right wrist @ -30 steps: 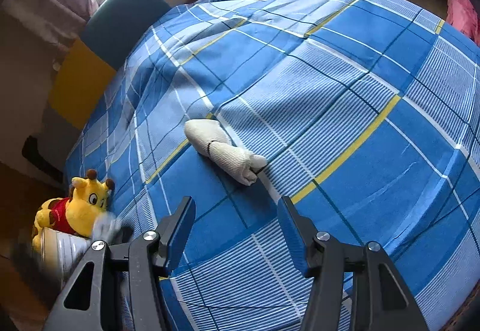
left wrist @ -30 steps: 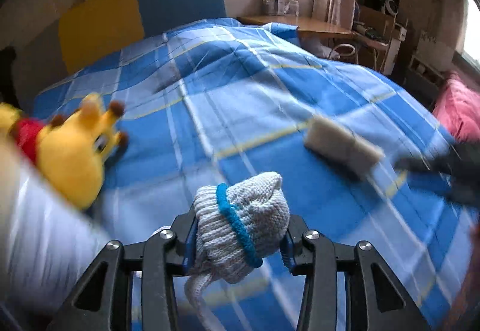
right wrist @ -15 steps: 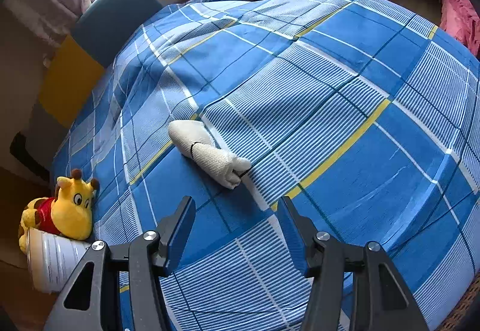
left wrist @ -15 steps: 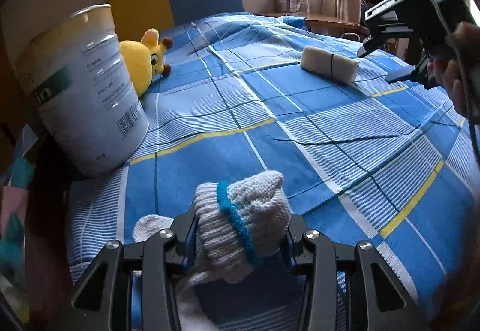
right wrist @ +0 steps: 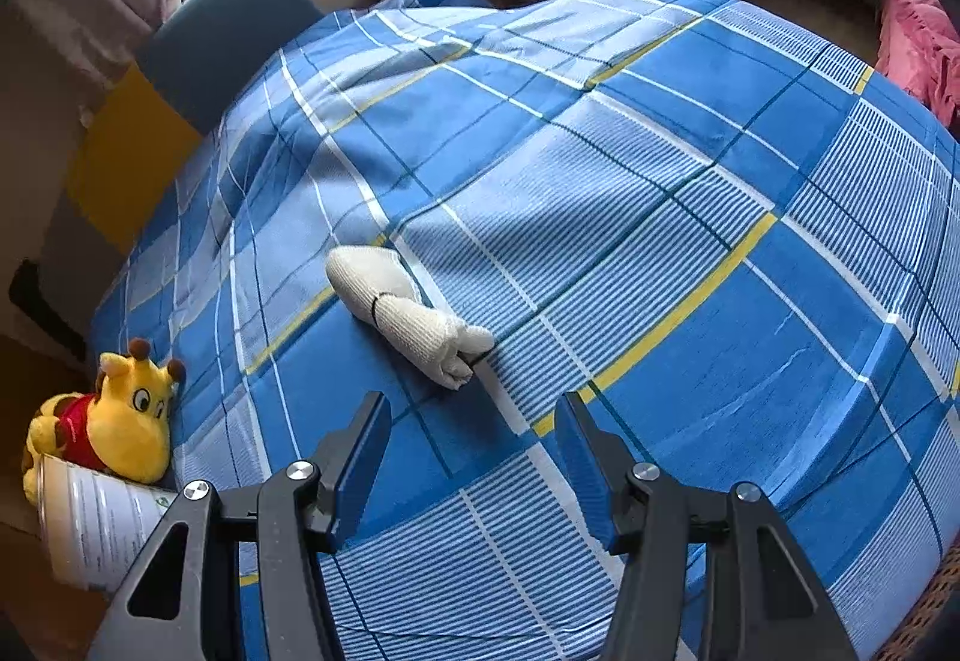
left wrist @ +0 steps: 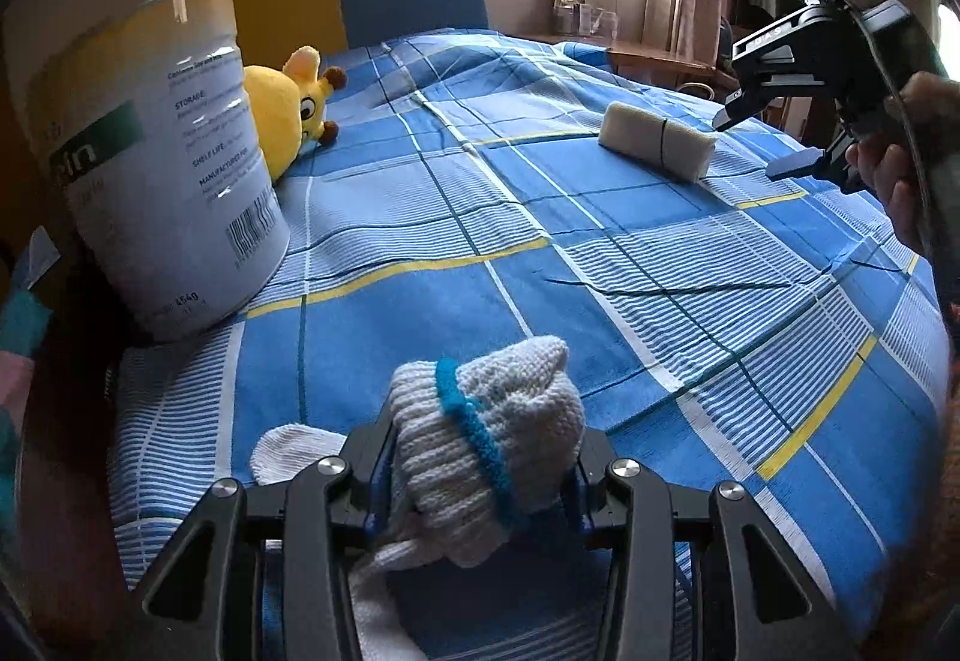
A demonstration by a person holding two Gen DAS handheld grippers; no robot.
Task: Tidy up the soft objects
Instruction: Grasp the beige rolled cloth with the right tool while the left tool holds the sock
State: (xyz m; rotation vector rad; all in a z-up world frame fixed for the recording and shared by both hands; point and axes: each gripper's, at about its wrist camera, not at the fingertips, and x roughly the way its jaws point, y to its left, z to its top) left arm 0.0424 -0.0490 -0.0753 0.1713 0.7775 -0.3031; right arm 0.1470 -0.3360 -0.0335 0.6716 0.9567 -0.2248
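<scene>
Two grippers are seen: the left gripper, clamped on a bundled white knit glove with blue trim, has been carried beside the tall white tin can; the right gripper hangs open, empty, above the rolled white cloth awaiting sorting

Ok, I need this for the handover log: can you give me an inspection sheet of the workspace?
Surface: blue plaid bedspread, mildly wrinkled.
Job's things: knitted glove in left gripper; bound white roll lying loose; giraffe plush beside the tin.
Clutter: large tin at bed edge.
Grippers: left shut on glove; right gripper open, empty, short of the roll.
Cables: one along the right gripper's handle.
Surroundings: headboard, window, desk.
</scene>
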